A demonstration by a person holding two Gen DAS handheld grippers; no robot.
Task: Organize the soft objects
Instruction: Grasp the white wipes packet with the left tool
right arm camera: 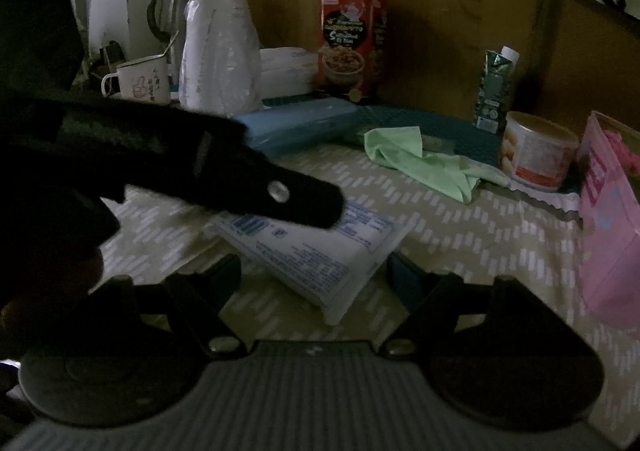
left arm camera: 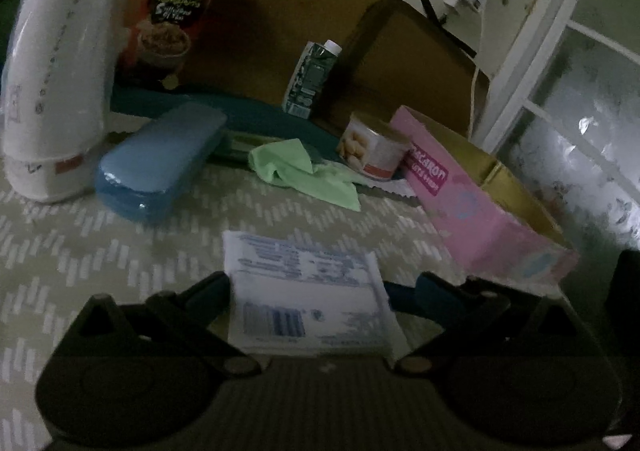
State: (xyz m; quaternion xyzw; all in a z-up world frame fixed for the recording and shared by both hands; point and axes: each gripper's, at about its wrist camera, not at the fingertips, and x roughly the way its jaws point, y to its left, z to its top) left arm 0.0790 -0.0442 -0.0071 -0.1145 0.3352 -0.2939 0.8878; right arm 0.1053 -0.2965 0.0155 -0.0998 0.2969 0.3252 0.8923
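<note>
The white packet point(left arm camera: 308, 291) lay flat on the patterned cloth point(left arm camera: 80, 251), between the spread jaws of the left gripper point(left arm camera: 308, 287). The pads seemed not to press it, though the dim, blurred picture left that unsure. The right gripper point(right arm camera: 316, 271) stood released too, its jaws wide, with a corner of the packet point(right arm camera: 320, 247) between them and clear of both fingers.

The step in hand looked like picking the packet up for the pink box point(left arm camera: 480, 211). To do it well, one gripper should close across the packet's narrow width, squarely and gently, since it will likely sag and slide; the other should stay clear.

The right view showed what the left could not: the left tool's dark body reaching over the packet, plus a kettle point(right arm camera: 176, 7) and mug point(right arm camera: 140, 79) behind the plastic-wrapped roll point(right arm camera: 220, 51). The left view alone showed the box's open gold inside and the window point(left arm camera: 580, 111). Both showed the green cloth point(left arm camera: 304, 171) by the can point(left arm camera: 376, 151).
</note>
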